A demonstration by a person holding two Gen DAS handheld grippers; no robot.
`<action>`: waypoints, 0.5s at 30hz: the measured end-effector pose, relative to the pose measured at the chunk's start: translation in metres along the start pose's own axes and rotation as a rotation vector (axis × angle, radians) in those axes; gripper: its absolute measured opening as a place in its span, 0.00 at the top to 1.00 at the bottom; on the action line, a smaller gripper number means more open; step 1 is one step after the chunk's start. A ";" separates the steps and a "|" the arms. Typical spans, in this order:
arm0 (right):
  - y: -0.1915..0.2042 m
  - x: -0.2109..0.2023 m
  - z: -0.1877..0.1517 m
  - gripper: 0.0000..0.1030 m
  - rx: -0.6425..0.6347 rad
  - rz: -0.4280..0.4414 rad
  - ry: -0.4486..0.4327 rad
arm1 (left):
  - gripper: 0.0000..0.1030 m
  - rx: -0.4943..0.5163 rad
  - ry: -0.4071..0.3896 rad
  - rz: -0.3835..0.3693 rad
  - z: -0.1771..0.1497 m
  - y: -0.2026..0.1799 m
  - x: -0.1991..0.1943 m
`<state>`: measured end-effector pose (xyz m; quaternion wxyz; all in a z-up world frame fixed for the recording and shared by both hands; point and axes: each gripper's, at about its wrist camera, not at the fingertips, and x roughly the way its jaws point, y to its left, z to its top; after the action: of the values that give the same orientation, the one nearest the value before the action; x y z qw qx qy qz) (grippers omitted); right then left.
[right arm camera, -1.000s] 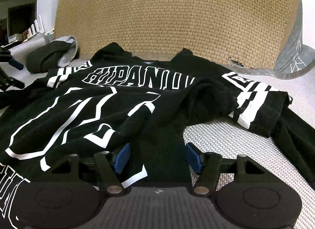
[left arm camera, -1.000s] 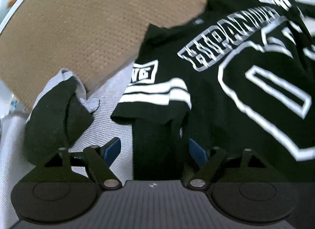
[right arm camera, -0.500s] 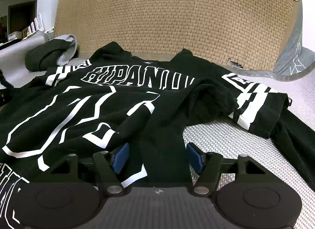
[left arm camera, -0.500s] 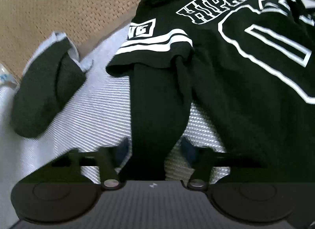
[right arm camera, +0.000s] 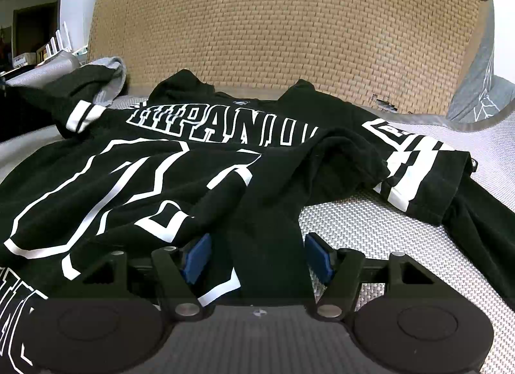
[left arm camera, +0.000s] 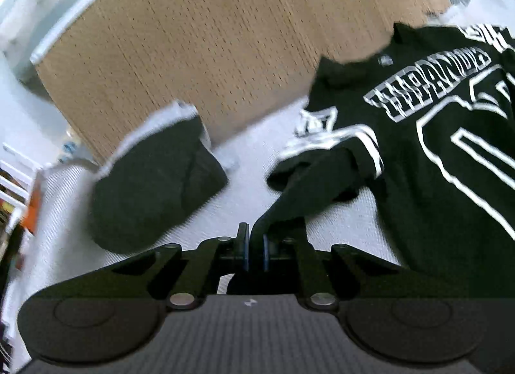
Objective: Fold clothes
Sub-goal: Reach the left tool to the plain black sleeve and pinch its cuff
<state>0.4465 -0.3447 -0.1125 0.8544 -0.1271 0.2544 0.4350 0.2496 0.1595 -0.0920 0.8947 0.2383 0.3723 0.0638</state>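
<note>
Sleeve [left arm camera: 309, 187] of black jersey [right arm camera: 167, 161] pinched between closing left fingers [left arm camera: 256, 251]; right fingers [right arm camera: 257, 256] apart, astride its fabric.

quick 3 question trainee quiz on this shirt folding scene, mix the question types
1. True or false: the left claw has cloth of the black long-sleeved jersey with white lettering between its pads.
2. What lies left of the jersey in the left wrist view? A) rolled dark garment with grey lining B) red towel C) white shoe
3. Fill in: the right claw is ____, its pads straddling a black fold.

Key:
1. true; its jaws are closing.
2. A, the rolled dark garment with grey lining.
3. open.
</note>
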 end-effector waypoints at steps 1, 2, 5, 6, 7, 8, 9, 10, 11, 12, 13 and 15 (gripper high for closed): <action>0.000 0.000 0.000 0.34 0.000 0.000 0.000 | 0.91 -0.001 -0.007 0.004 0.003 0.000 -0.003; 0.000 0.000 0.000 0.34 0.000 0.000 0.000 | 0.89 -0.023 -0.004 -0.019 0.005 0.002 -0.003; -0.001 0.000 0.000 0.34 -0.001 0.001 -0.001 | 0.84 -0.007 0.024 -0.063 0.000 -0.007 -0.002; 0.000 0.000 0.000 0.34 -0.002 0.000 -0.001 | 0.71 0.025 0.034 -0.077 -0.006 -0.015 0.000; 0.000 0.000 0.000 0.34 -0.002 0.000 -0.001 | 0.63 0.040 0.047 -0.095 -0.012 -0.020 0.002; 0.000 0.000 0.000 0.34 -0.002 0.000 -0.001 | 0.55 0.042 0.062 -0.112 -0.019 -0.024 0.004; -0.001 0.000 0.000 0.34 -0.002 0.001 -0.001 | 0.55 0.044 0.076 -0.127 -0.026 -0.027 0.006; 0.000 0.000 0.001 0.34 -0.003 0.000 -0.001 | 0.55 0.038 0.087 -0.131 -0.034 -0.029 0.007; 0.000 0.000 0.001 0.34 -0.003 0.000 -0.002 | 0.55 0.030 0.102 -0.133 -0.039 -0.029 0.007; 0.000 0.000 0.001 0.34 -0.004 -0.001 -0.002 | 0.55 0.015 0.116 -0.148 -0.045 -0.027 0.008; 0.000 0.000 0.001 0.34 -0.005 -0.001 -0.001 | 0.55 -0.001 0.131 -0.165 -0.051 -0.025 0.010; -0.001 0.000 0.000 0.34 -0.005 0.000 -0.002 | 0.54 -0.031 0.161 -0.196 -0.061 -0.018 0.012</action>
<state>0.4473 -0.3447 -0.1123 0.8542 -0.1286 0.2526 0.4358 0.2145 0.1701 -0.1457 0.8676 0.1810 0.4632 0.0009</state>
